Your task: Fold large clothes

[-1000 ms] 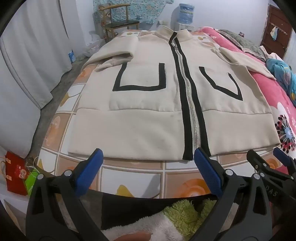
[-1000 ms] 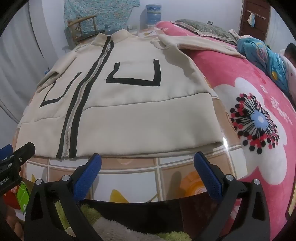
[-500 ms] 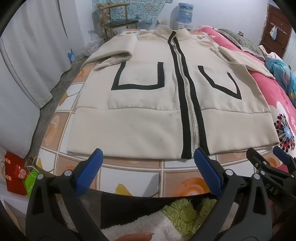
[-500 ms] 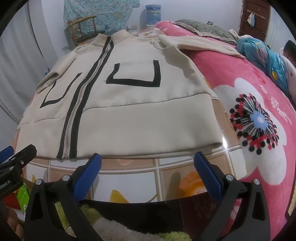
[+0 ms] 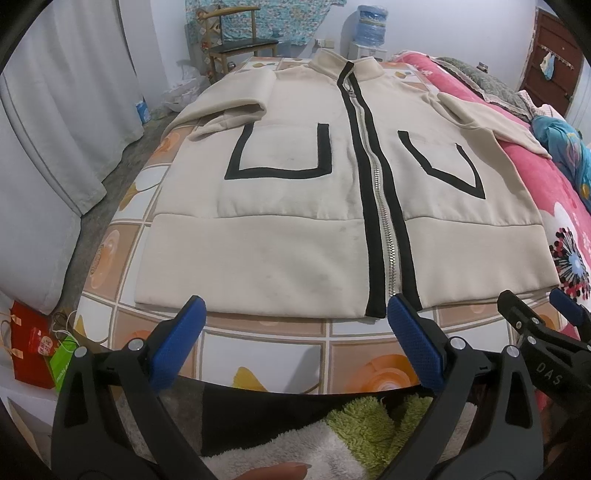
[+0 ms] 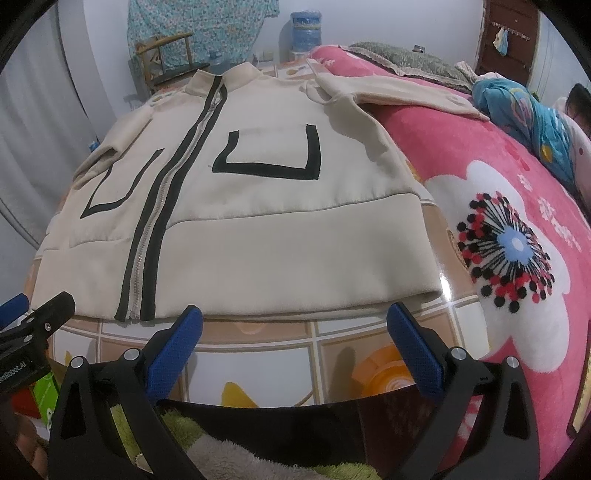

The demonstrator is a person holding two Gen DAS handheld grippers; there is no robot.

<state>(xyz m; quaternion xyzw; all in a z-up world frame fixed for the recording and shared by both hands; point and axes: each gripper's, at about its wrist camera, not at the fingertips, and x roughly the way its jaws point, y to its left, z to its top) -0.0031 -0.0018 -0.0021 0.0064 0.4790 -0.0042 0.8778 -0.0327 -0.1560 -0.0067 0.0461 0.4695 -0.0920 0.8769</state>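
A large cream jacket (image 5: 295, 206) with a black-edged zip and black U-shaped pocket outlines lies flat, front up, on a tiled table (image 5: 258, 343); its hem faces me. The same jacket (image 6: 258, 229) fills the right wrist view. Its left sleeve (image 5: 225, 110) is bent across the table's far left; its right sleeve (image 6: 399, 92) stretches onto the pink bed. My left gripper (image 5: 295, 328) is open just short of the hem, left of the zip. My right gripper (image 6: 295, 328) is open before the hem's right half. Neither touches the cloth.
A pink flowered blanket (image 6: 517, 206) covers a bed on the right, with a blue bundle (image 6: 524, 114) and a person lying at its far end. White curtains (image 5: 55, 129) hang left; a wooden chair (image 5: 236, 40) and water bottle (image 5: 371, 18) stand behind. Red and green bags (image 5: 33, 343) sit on the floor.
Both grippers have edged slightly closer to the hem; the jacket lies as before and both stay open.
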